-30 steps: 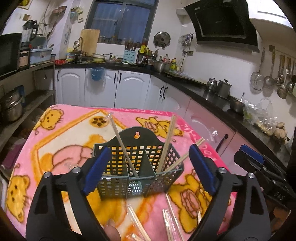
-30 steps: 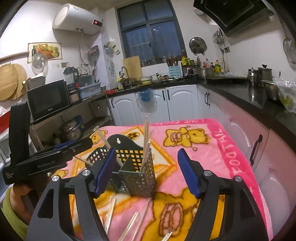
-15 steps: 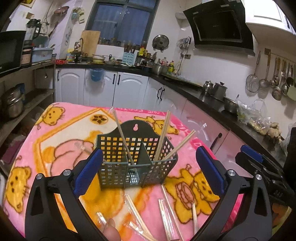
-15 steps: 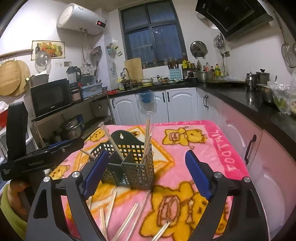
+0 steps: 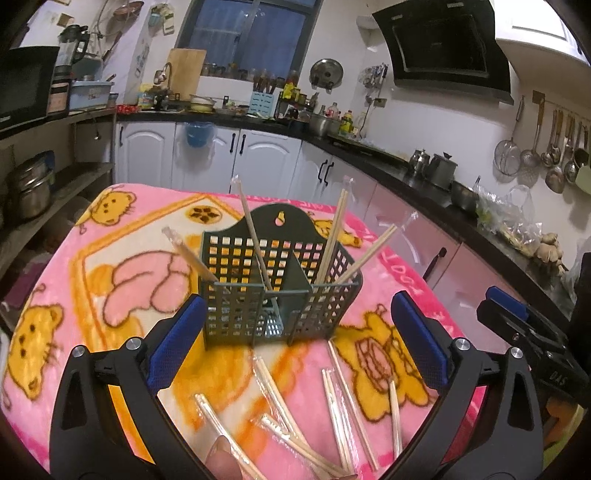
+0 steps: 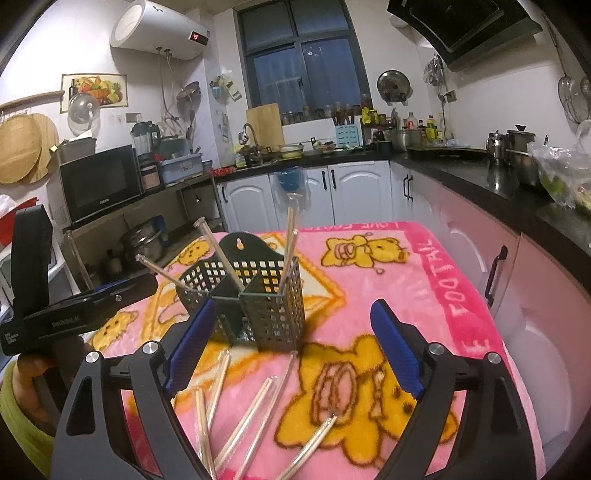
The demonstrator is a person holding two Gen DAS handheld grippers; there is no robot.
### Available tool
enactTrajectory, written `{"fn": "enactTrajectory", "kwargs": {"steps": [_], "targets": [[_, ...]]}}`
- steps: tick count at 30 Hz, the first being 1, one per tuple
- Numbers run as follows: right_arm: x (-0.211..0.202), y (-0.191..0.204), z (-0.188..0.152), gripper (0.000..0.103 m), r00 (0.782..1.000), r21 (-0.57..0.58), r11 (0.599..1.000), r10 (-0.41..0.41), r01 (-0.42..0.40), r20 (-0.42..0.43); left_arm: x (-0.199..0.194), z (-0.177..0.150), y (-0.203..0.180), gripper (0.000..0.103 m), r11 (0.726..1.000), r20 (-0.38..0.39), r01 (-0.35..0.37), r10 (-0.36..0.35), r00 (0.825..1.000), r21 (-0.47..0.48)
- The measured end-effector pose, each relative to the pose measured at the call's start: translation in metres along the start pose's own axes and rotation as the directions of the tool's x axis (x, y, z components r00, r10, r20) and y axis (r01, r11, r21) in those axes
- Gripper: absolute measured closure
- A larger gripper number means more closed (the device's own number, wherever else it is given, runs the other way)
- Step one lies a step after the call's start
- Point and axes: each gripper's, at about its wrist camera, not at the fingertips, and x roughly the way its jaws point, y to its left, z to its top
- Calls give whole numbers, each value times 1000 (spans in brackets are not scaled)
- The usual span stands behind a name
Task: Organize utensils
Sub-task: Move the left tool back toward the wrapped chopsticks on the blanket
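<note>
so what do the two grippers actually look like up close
Both the left gripper and right gripper have black plastic frames with silver screws and blue ribbed pads on the fingers. White lettering marks their sides. A yellow-green sleeve shows.

A pink bear-print blanket [image 5: 110, 258] covers the surface. Far left sits a black microwave [image 6: 99, 182], a white water heater [image 6: 155, 31] hangs above, and ladles [image 5: 554, 147] dangle far right.
</note>
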Motion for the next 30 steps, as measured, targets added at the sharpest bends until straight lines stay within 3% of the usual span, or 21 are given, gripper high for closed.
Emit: {"fn": "enactTrajectory", "kwargs": {"steps": [19, 30], "targets": [[-1, -32, -37, 20, 996, 36, 998, -47, 50, -78, 13, -32, 3, 11, 999, -84, -37, 37, 996, -4], [3, -52, -55, 20, 988, 52, 995, -76, 84, -138, 31, -58, -4, 11, 1000, -181, -26, 27, 983, 7]]}}
